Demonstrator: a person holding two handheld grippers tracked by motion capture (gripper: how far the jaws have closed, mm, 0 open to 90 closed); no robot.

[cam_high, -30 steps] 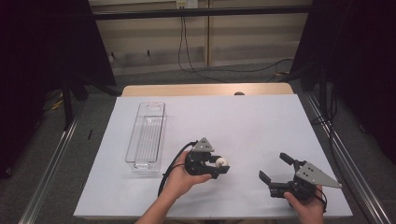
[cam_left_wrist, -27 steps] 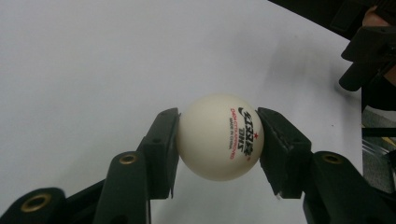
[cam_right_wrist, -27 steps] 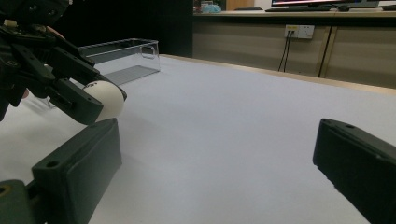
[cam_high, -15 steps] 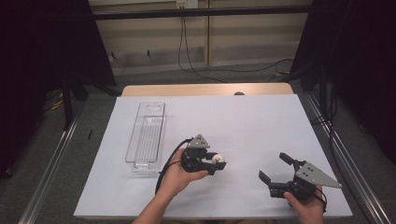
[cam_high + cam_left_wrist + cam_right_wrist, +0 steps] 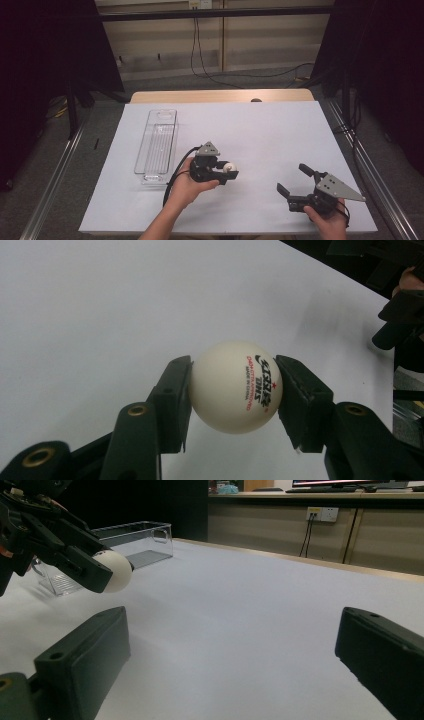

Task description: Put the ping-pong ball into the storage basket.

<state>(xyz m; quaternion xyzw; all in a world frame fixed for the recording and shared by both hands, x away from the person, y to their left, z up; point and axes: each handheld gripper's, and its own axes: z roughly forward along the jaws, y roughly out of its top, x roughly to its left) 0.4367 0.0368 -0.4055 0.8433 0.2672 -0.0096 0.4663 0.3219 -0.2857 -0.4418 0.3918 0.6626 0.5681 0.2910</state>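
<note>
A white table-tennis ball (image 5: 235, 386) with red and black print sits pinched between the two black jaws of my left gripper (image 5: 234, 390). From above, that ball (image 5: 229, 168) is held a little over the white table (image 5: 280, 130), right of the clear tray, by my left gripper (image 5: 227, 172). My right gripper (image 5: 293, 178) rests at the front right with its jaws wide apart and nothing between them. The right gripper view has the ball (image 5: 114, 570) and the left gripper's jaws at the upper left, in front of the tray.
A long clear plastic tray (image 5: 157, 145) lies on the left part of the table; its wall (image 5: 135, 542) is at the left of the right gripper view. A cable (image 5: 175, 172) trails from the left gripper. Dark frame rails flank the table.
My left hand has shifted a little up and to the left with the ball in its jaws. The right hand has stayed where it was.
</note>
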